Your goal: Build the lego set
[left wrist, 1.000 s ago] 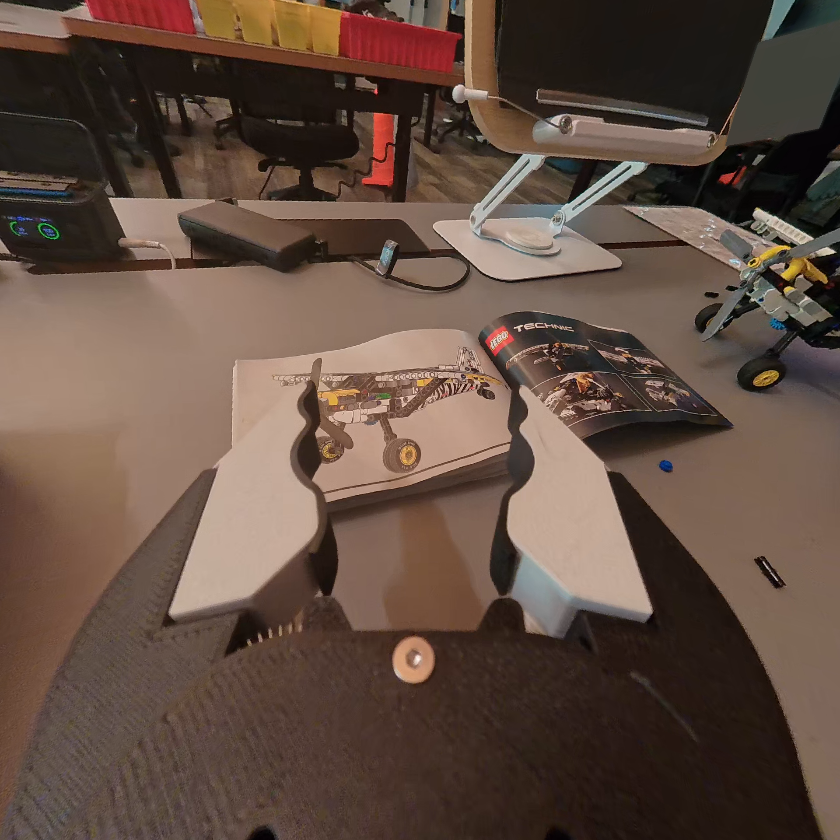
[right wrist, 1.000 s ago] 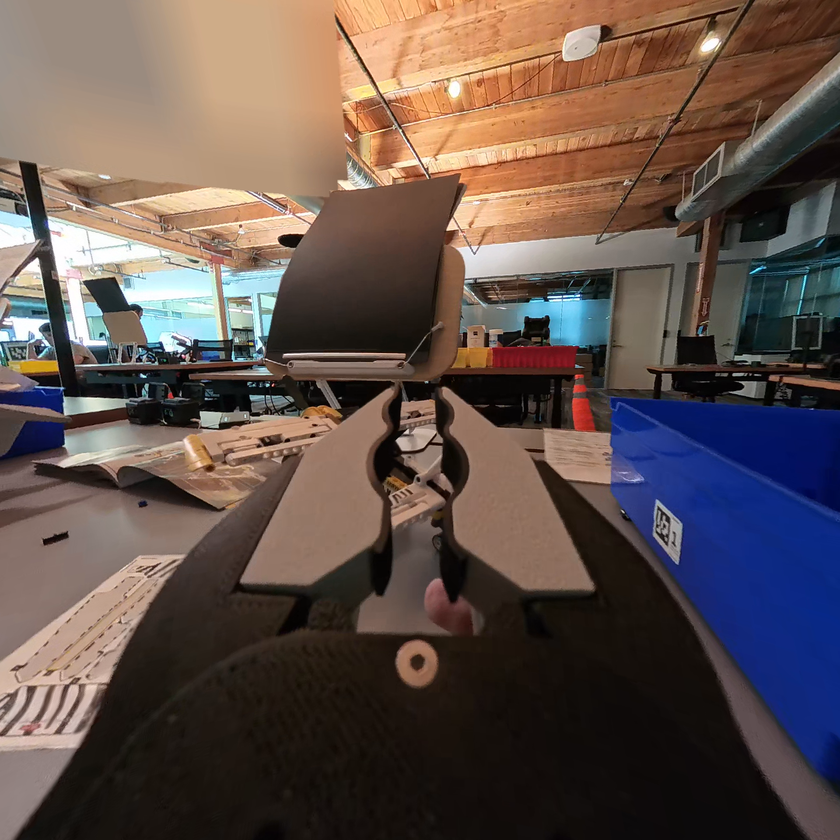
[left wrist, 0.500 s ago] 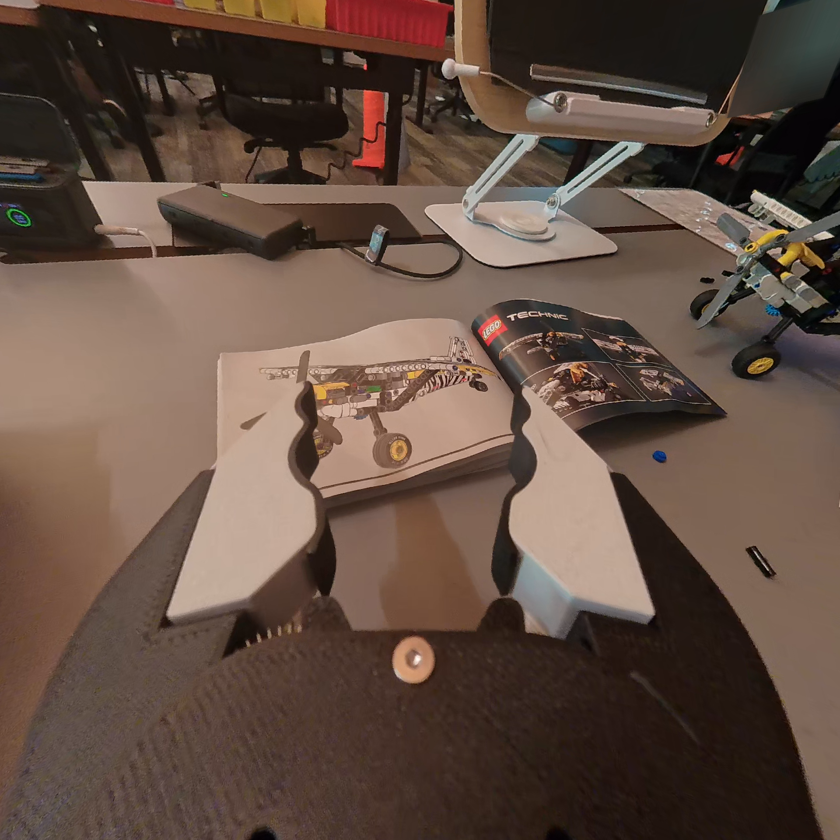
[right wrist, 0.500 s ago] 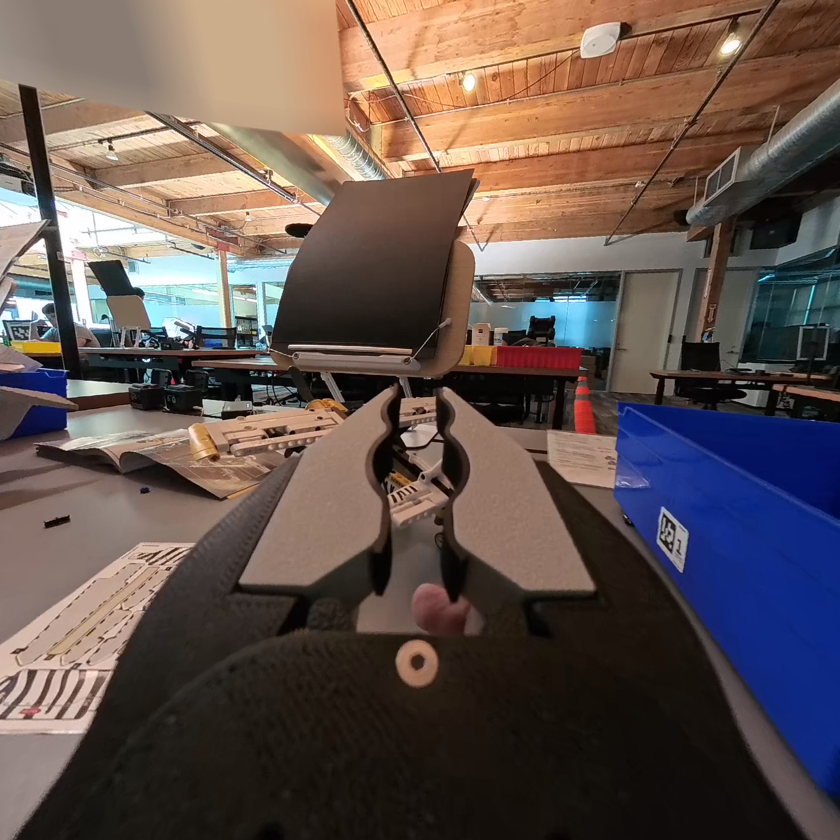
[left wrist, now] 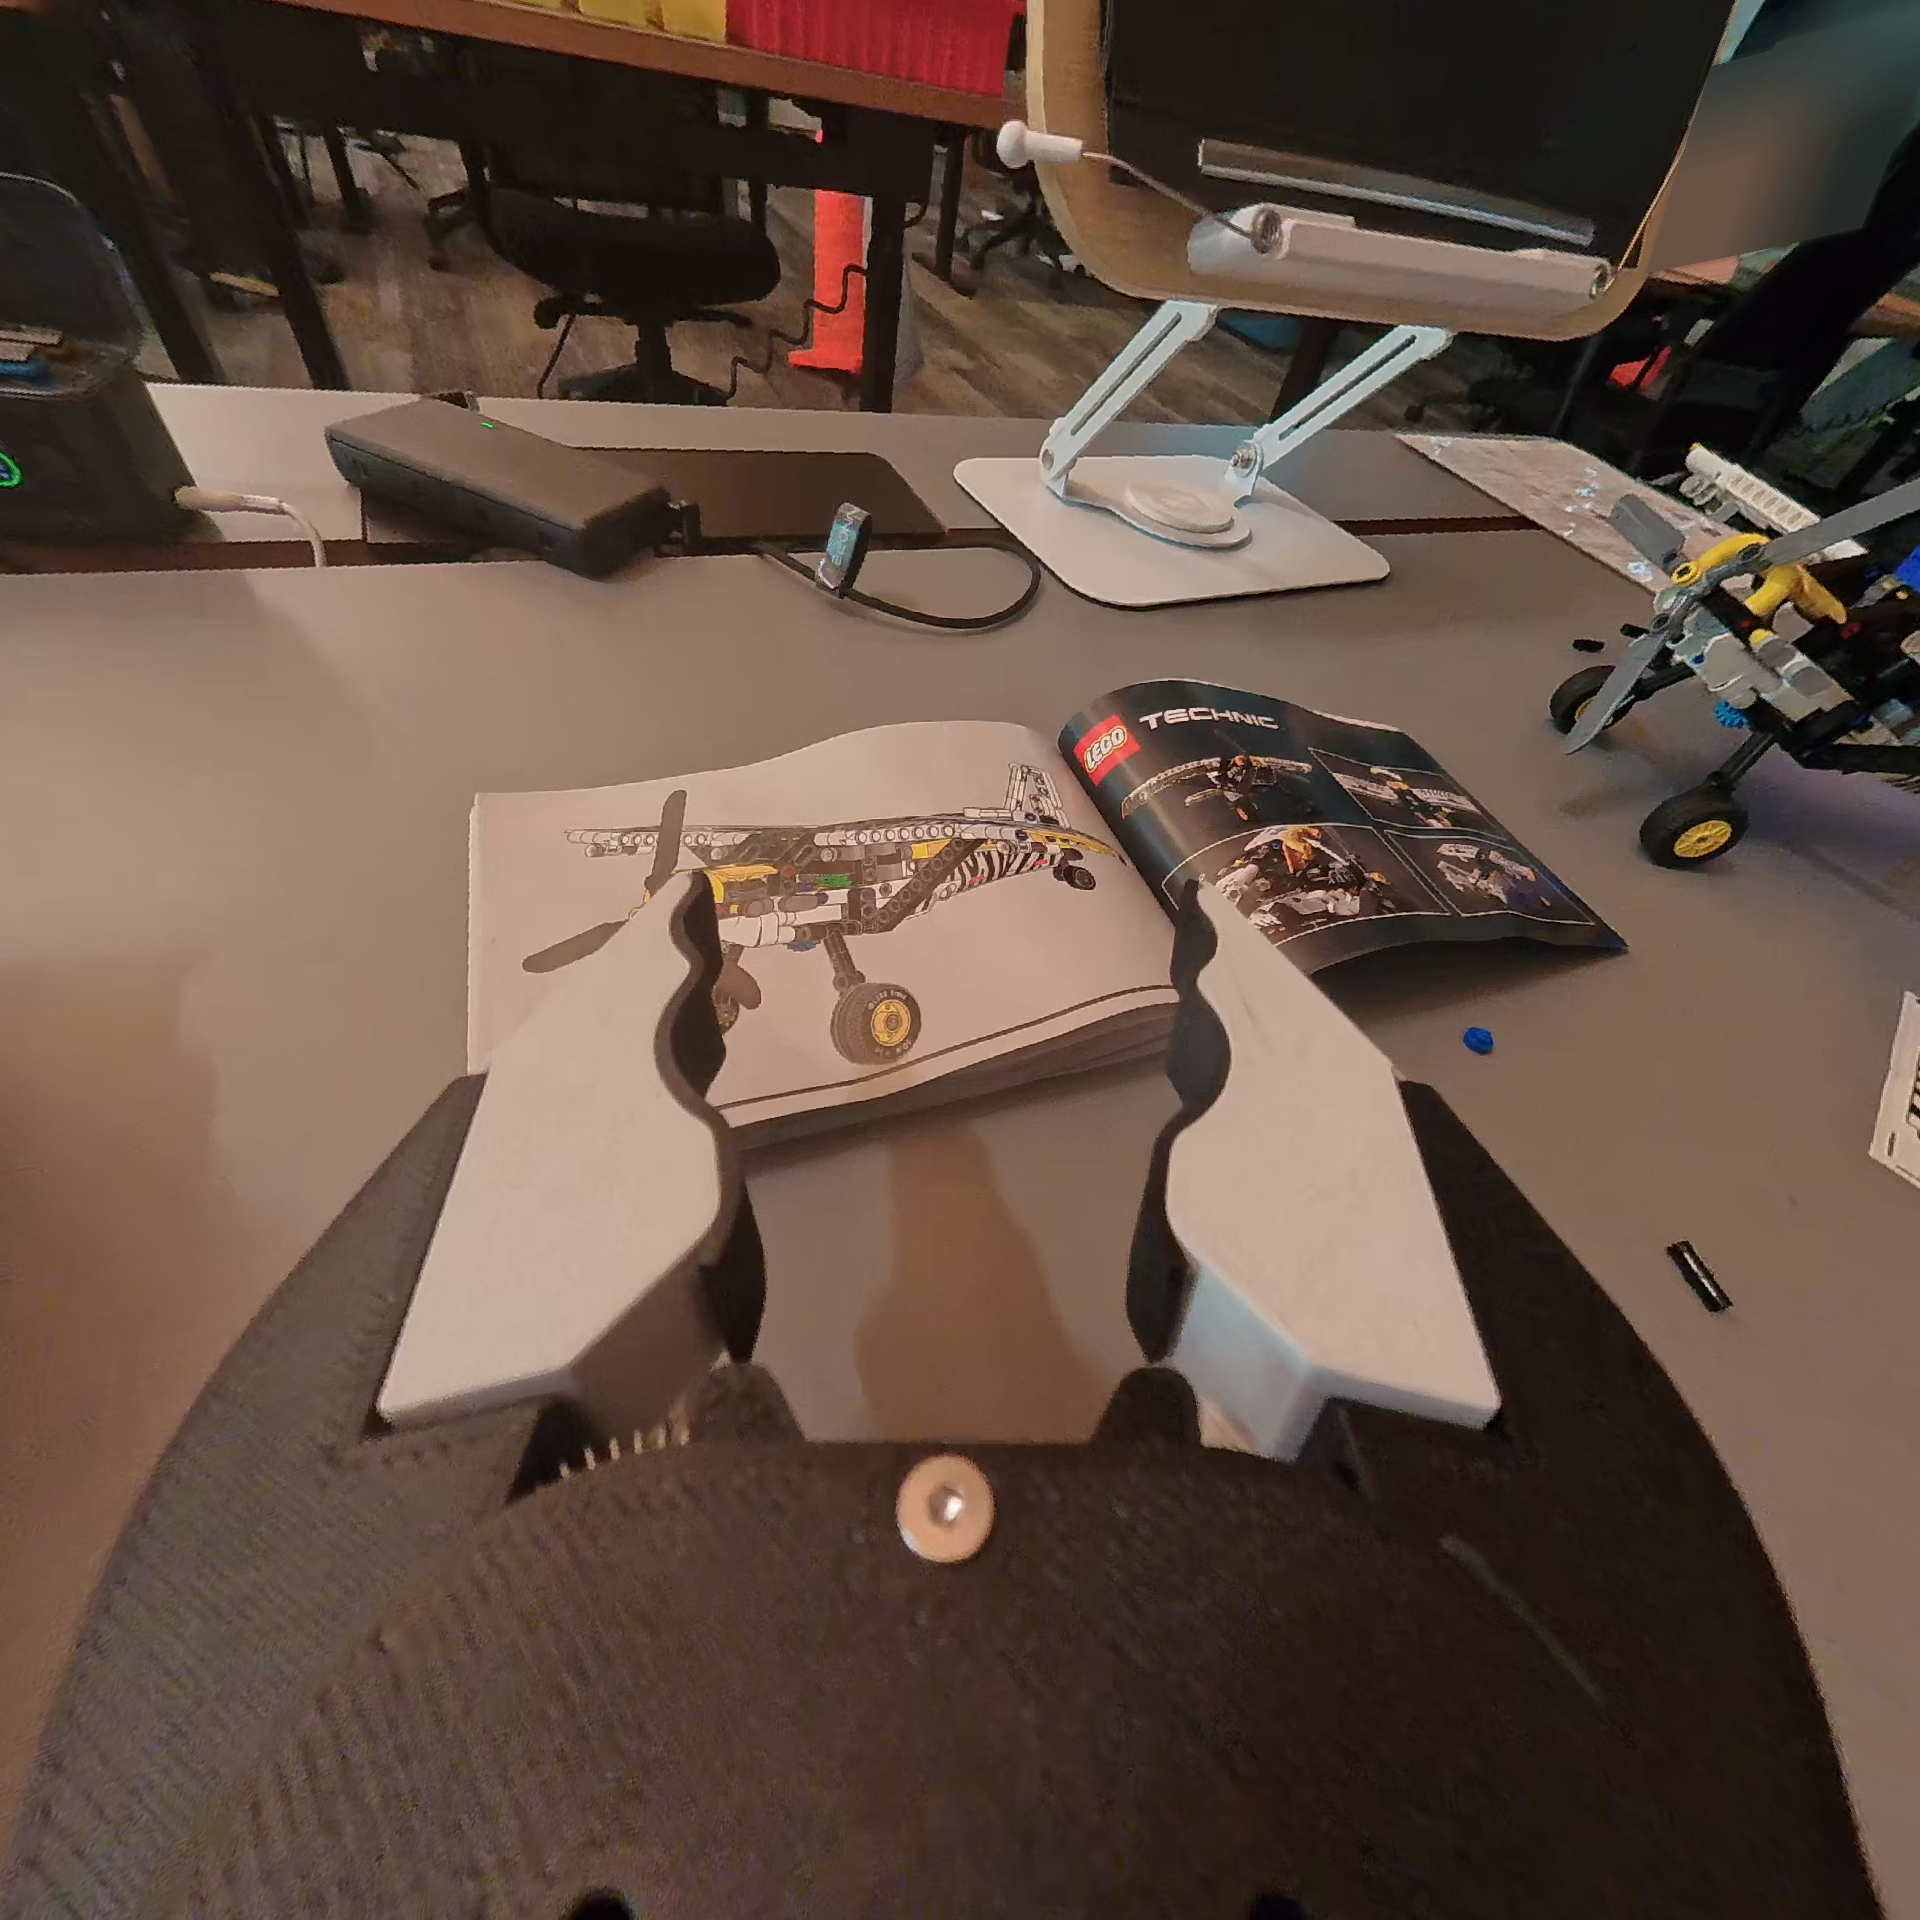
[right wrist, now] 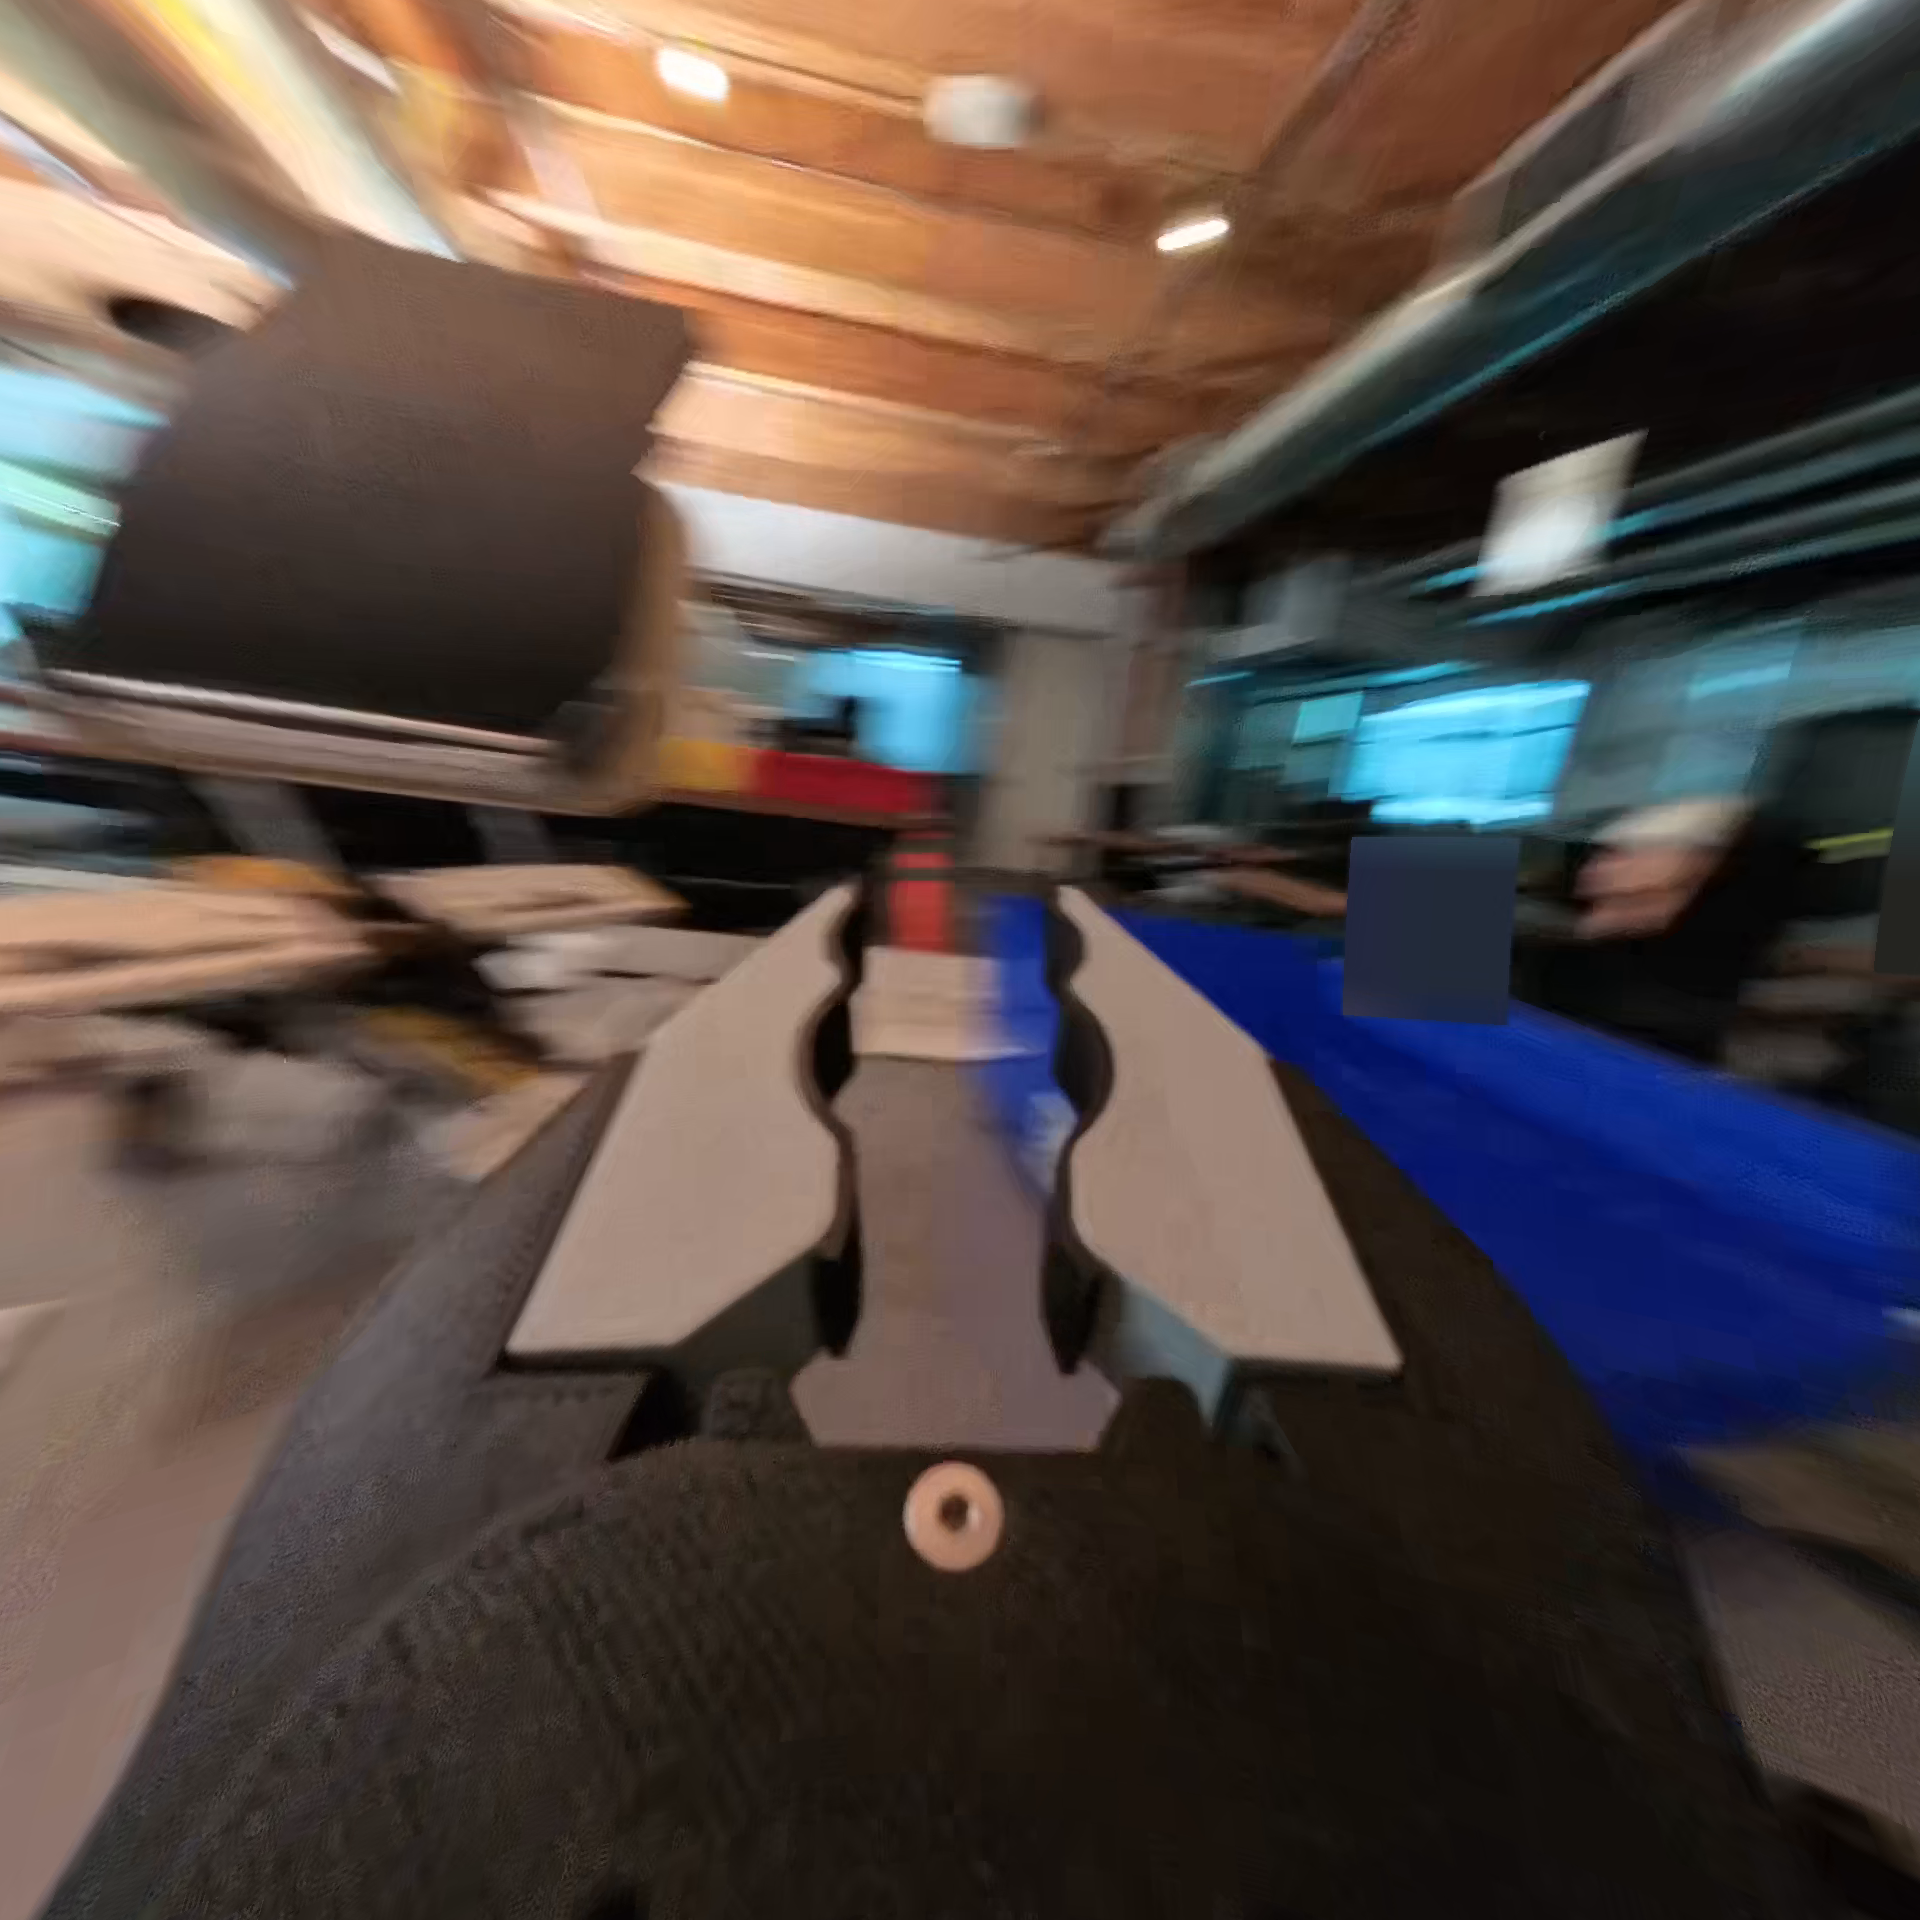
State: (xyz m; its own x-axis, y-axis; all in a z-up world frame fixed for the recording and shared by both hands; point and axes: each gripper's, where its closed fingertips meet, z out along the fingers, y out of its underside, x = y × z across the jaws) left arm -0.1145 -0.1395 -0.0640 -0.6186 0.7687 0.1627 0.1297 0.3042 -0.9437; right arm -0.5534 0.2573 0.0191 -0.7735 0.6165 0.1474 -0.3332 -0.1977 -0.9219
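While the glossy booklet (left wrist: 831,914) lies flat, left claw (left wrist: 940,914) gapes; right claw (right wrist: 958,935) parted, empty.

Ceiling (right wrist: 883,343): wood planks and beams, blurred; bright spot lights (right wrist: 1192,231)
Duct (right wrist: 1558,301): grey, runs along upper right, blurred
Windows (right wrist: 1455,748): bright bluish panes at far wall
Floor (left wrist: 987,343): wood-look, brownish
Near table (left wrist: 260,779): grey top
Back table (left wrist: 665,62): wood top, dark legs
Office chair (left wrist: 634,270): black, under the back table
Light: warm, dim over tabletop
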